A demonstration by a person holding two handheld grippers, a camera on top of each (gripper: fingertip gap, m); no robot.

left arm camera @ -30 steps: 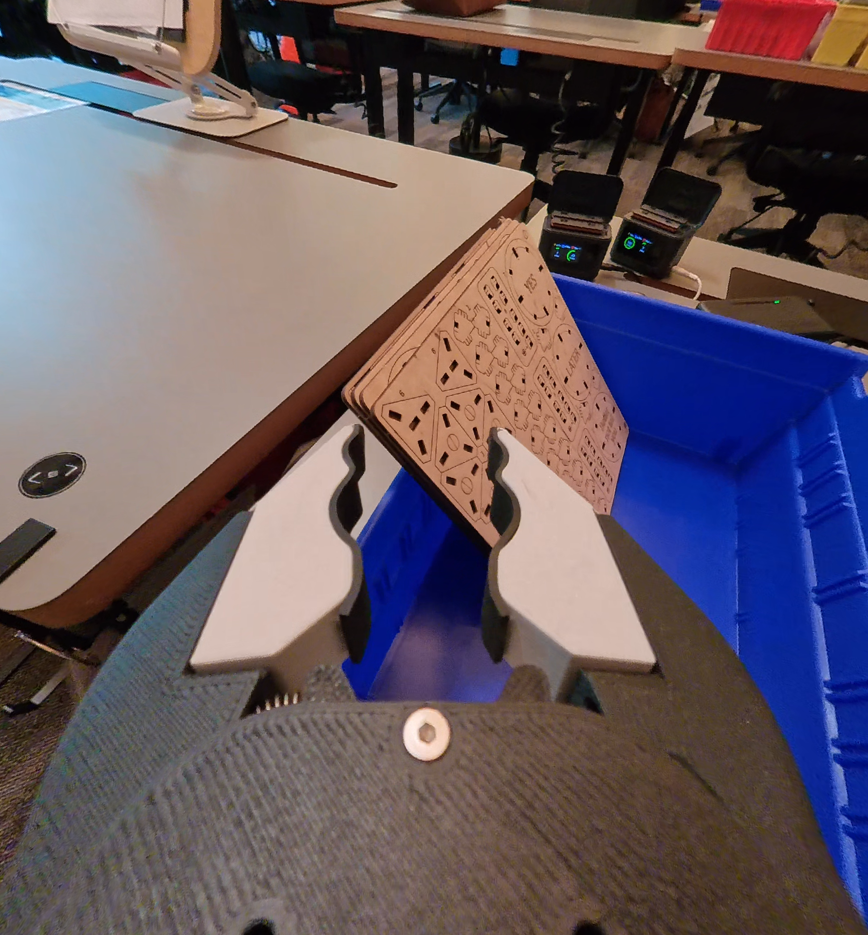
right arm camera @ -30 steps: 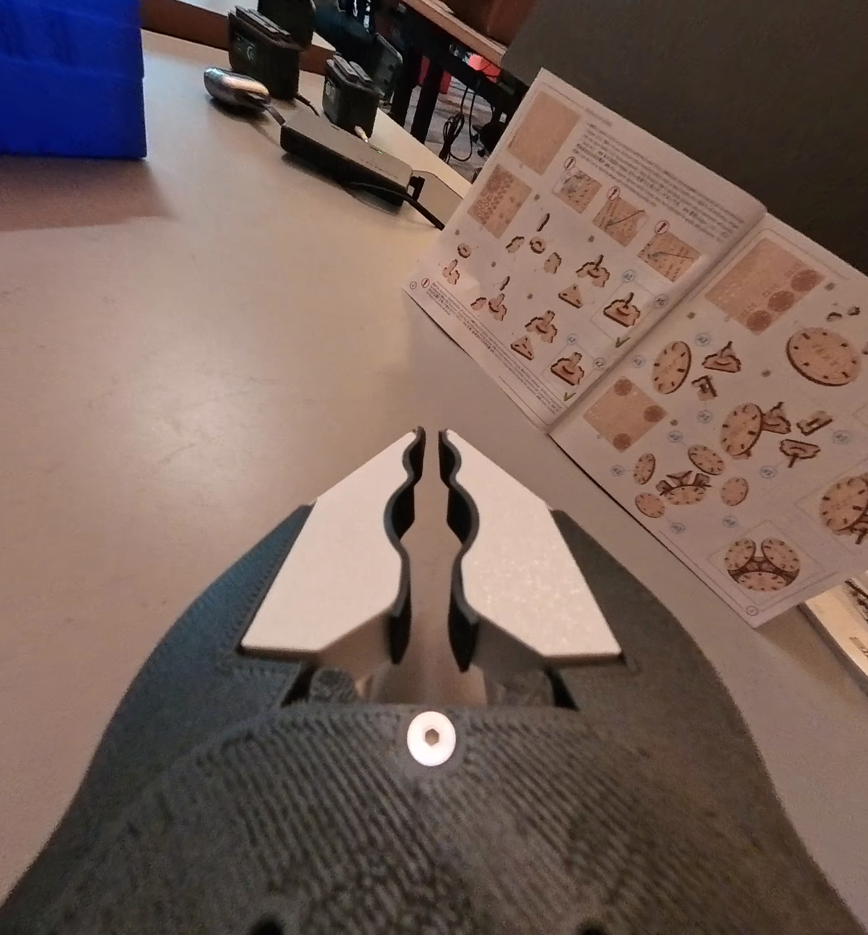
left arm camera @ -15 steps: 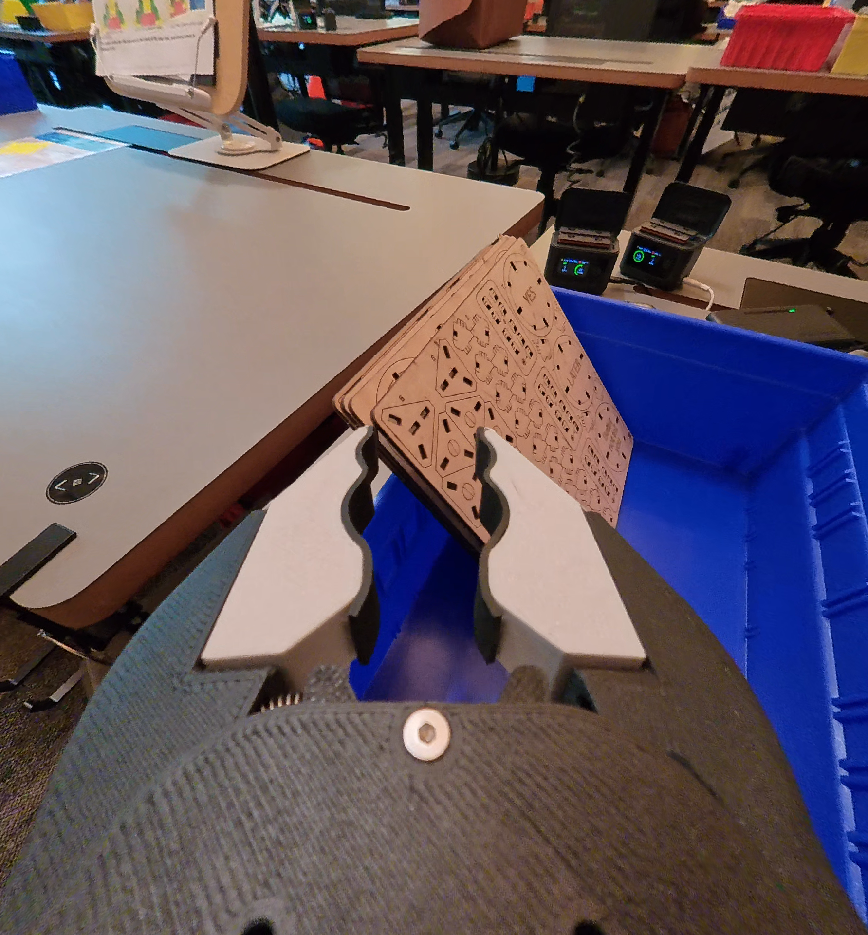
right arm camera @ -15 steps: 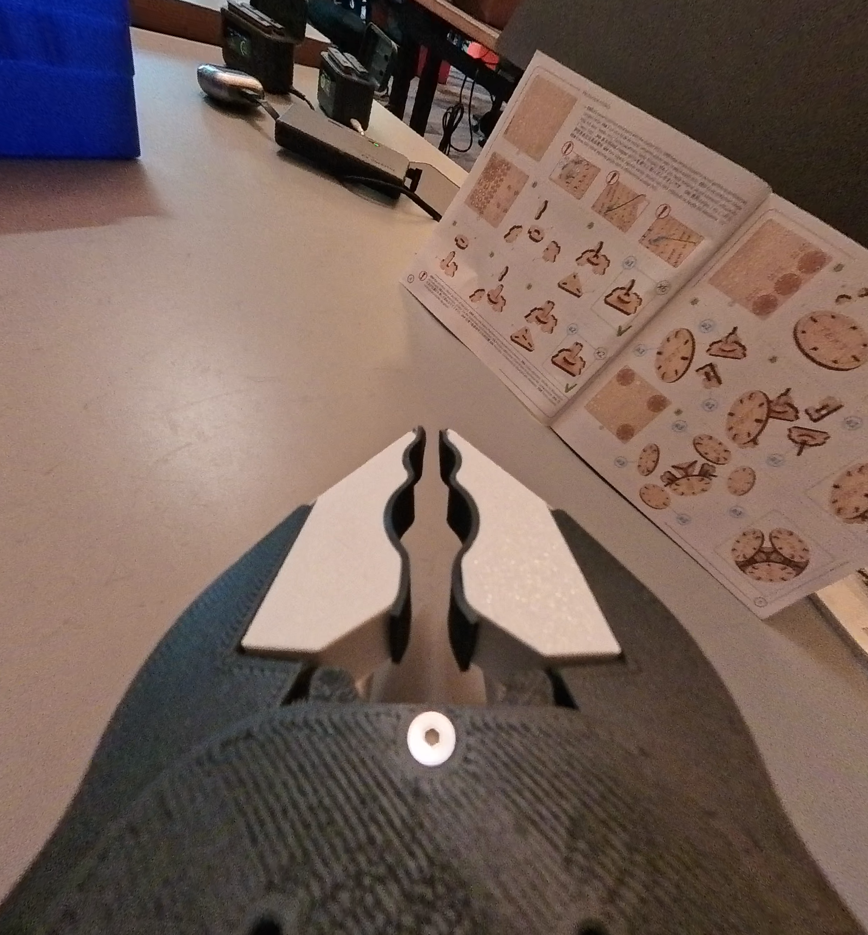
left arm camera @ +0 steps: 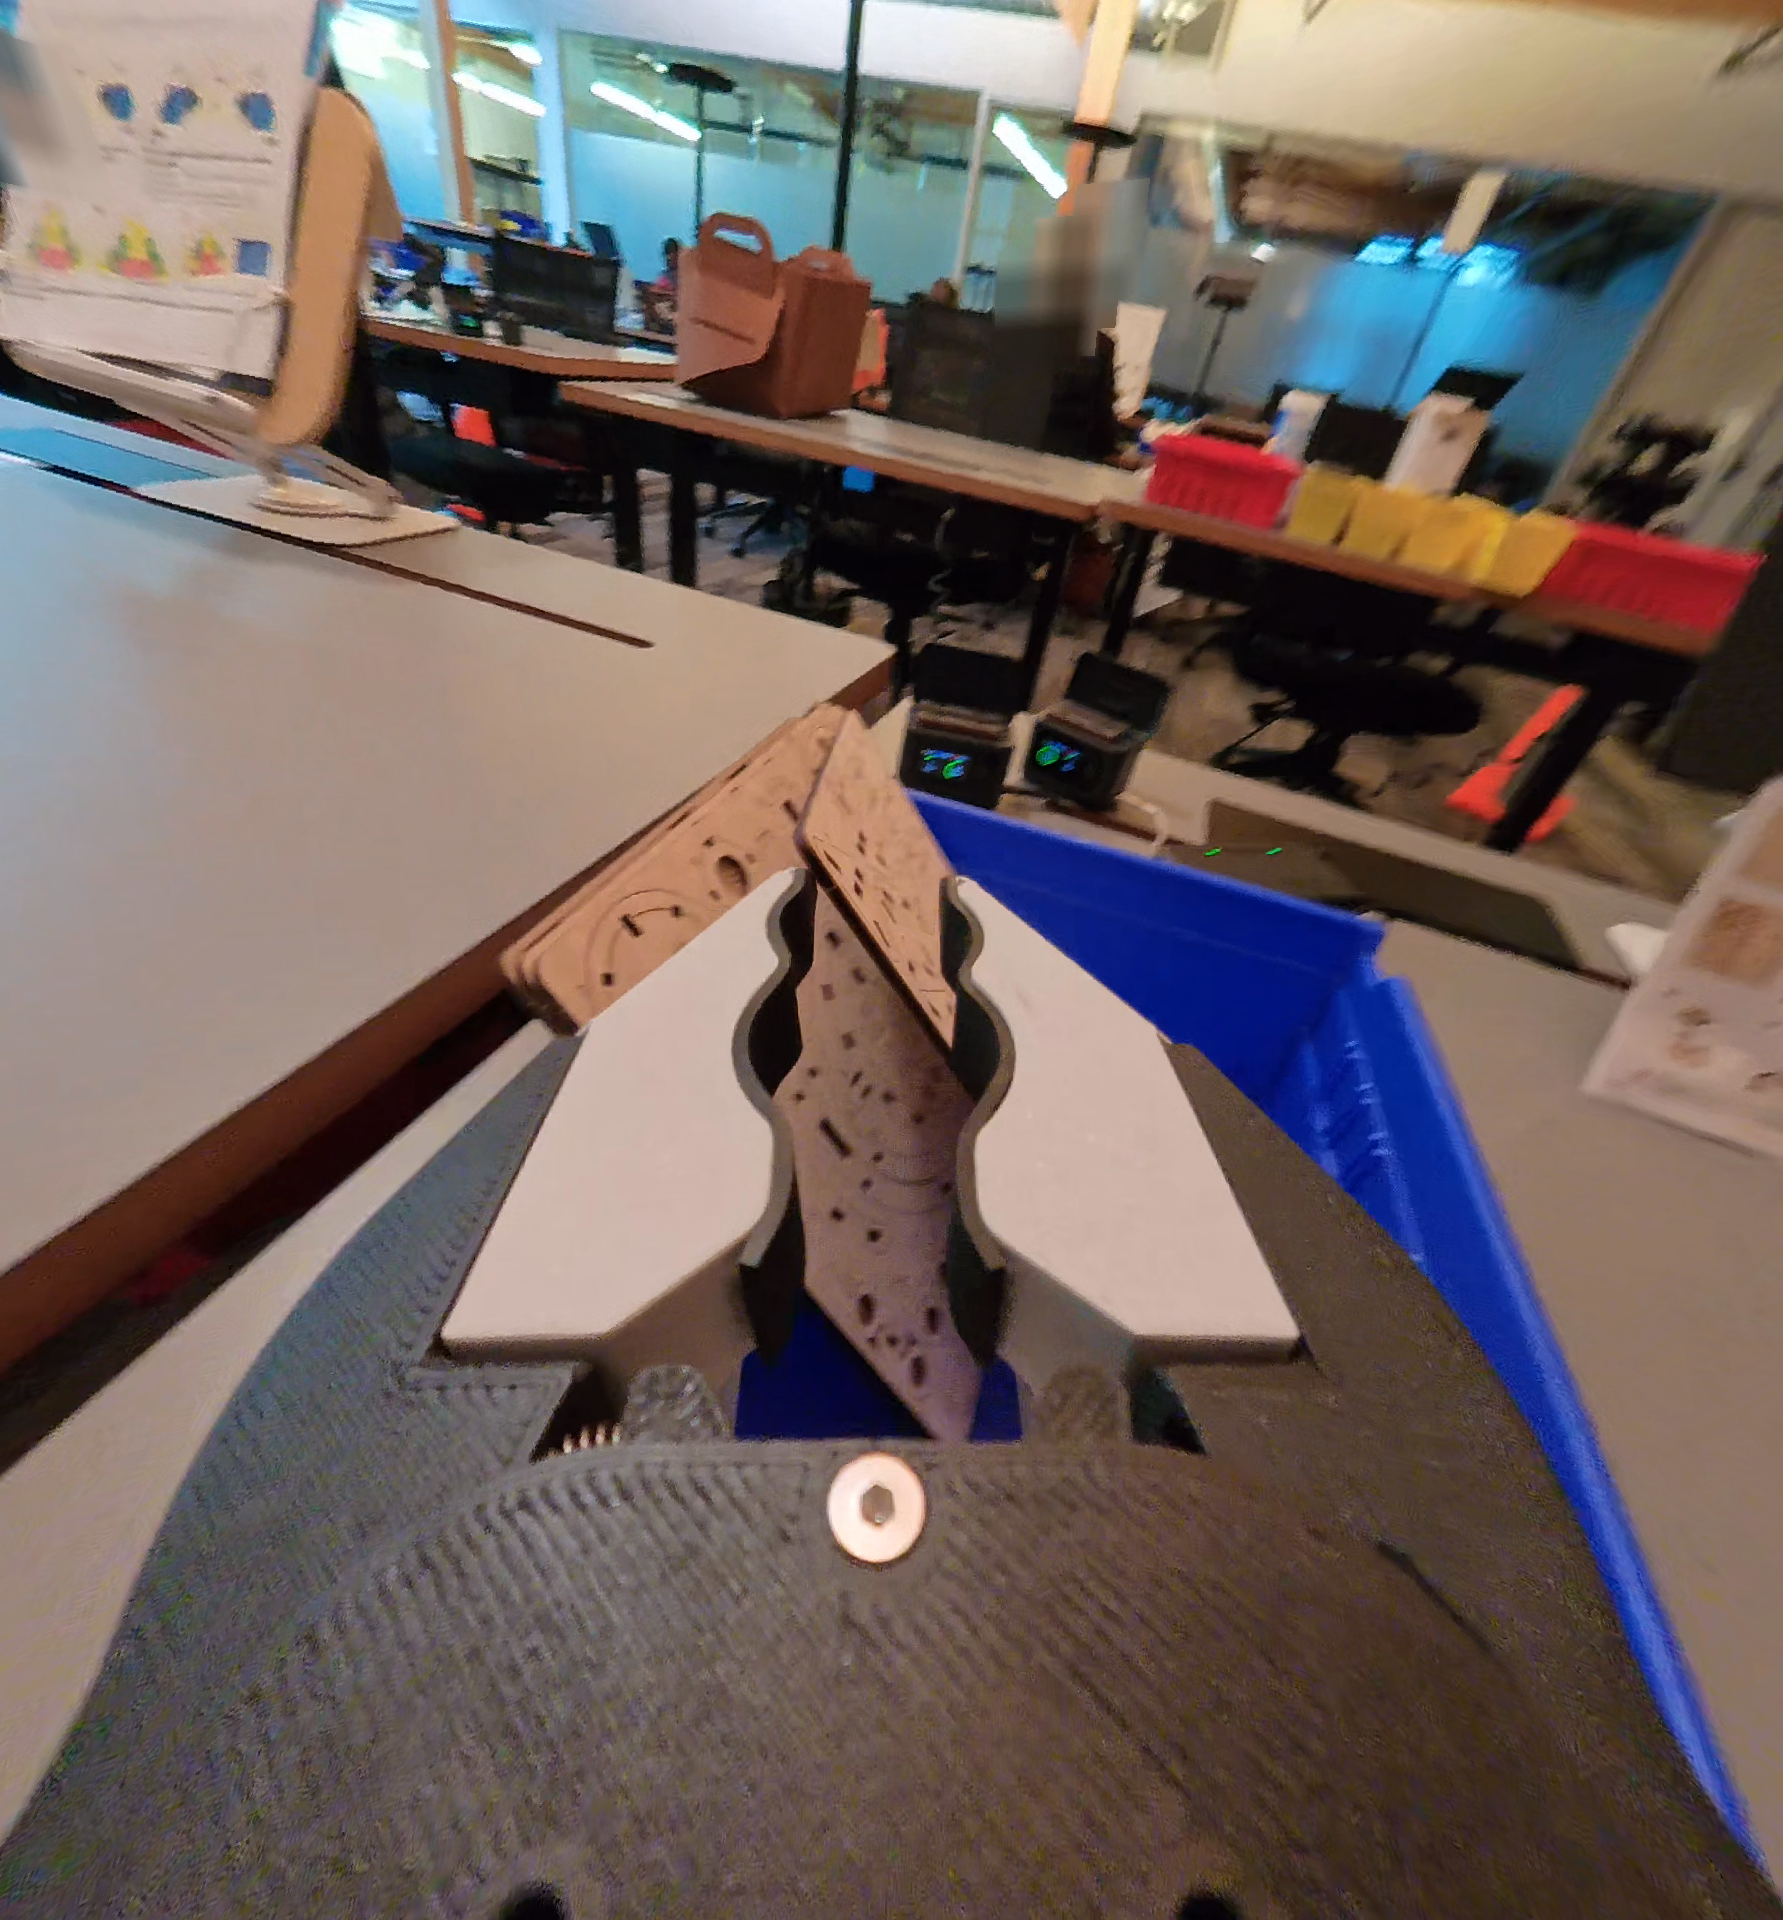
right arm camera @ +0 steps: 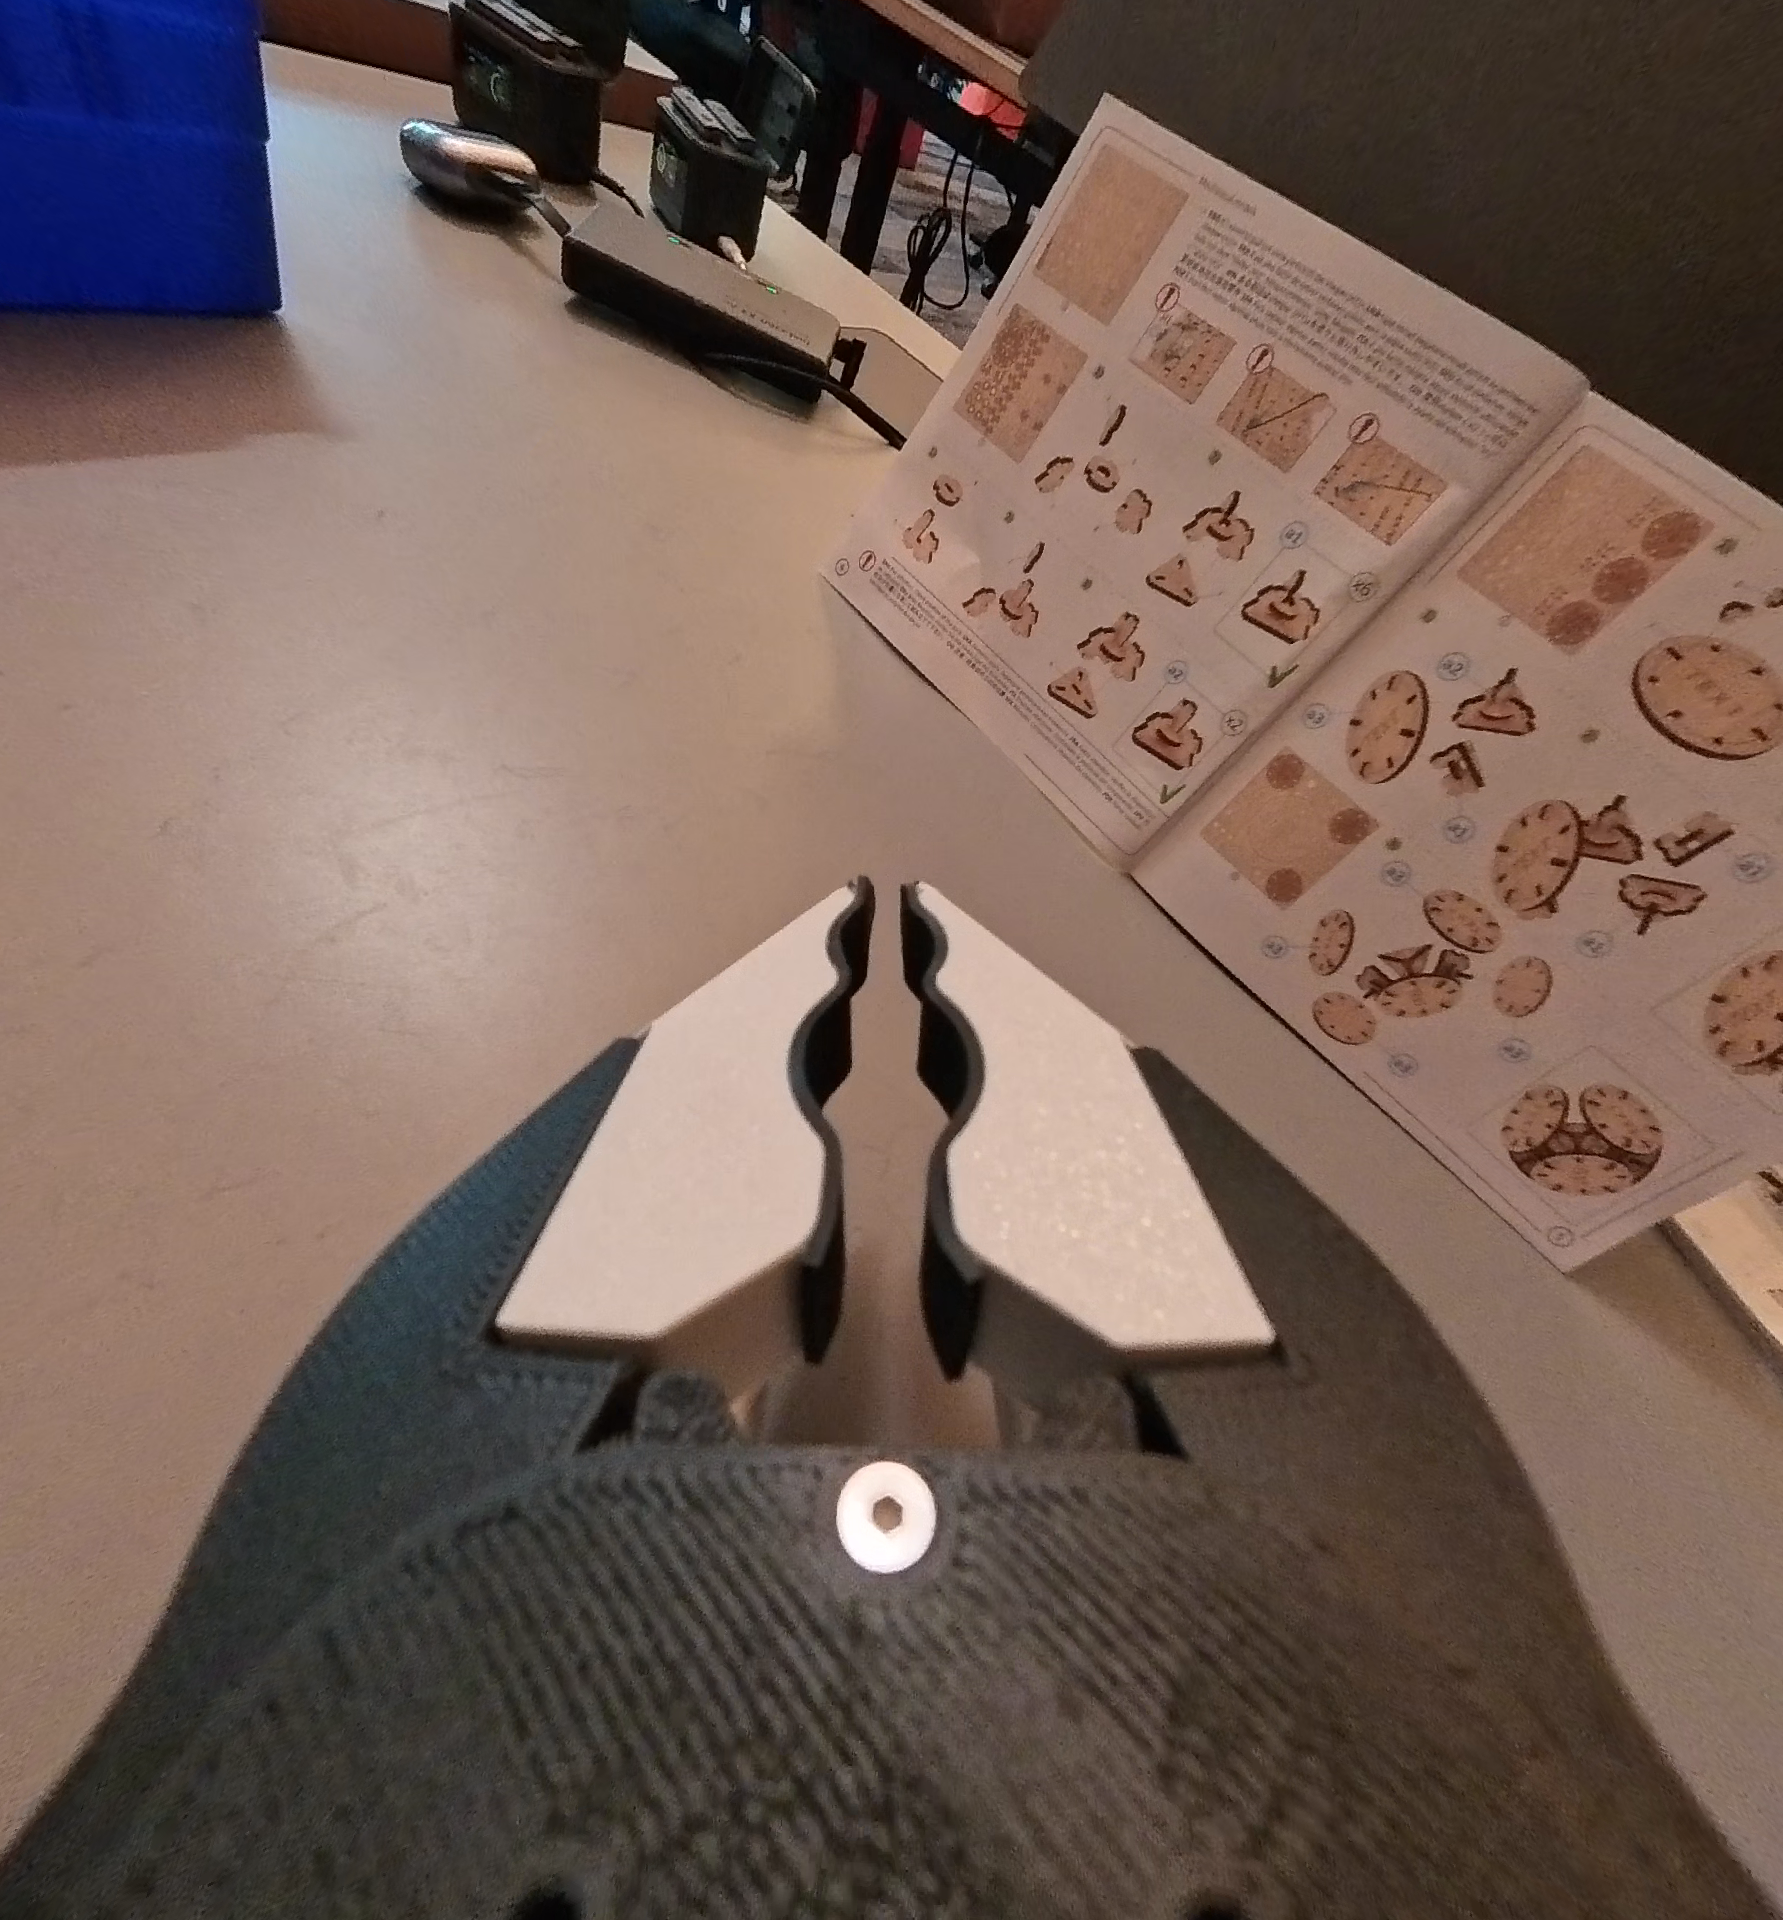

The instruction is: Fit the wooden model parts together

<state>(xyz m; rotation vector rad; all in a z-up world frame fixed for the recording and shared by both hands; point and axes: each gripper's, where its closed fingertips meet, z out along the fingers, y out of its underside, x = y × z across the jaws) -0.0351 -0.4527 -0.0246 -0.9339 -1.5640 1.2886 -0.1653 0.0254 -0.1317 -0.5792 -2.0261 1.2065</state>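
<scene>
Left wrist view. Left of frame: grey tabletop (left arm camera: pixel 243 779), bare near the camera. Centre: stack of thin laser-cut plywood sheets (left arm camera: pixel 648 914) propped against the near wall of a blue plastic bin (left arm camera: pixel 1230 956), so their top edges stand clear. Left gripper (left arm camera: pixel 871 894): jaws narrowed onto one plywood sheet (left arm camera: pixel 876 1143) peeled off the stack; it sits slanted between the pads, right pad touching, left contact unclear.

Right wrist view. Right gripper (right arm camera: pixel 885 888): jaws nearly closed, holding nothing, low over the beige tabletop (right arm camera: pixel 347 727). Right of frame: open illustrated instruction booklet (right arm camera: pixel 1334 644), flat, near the fingertips.
</scene>
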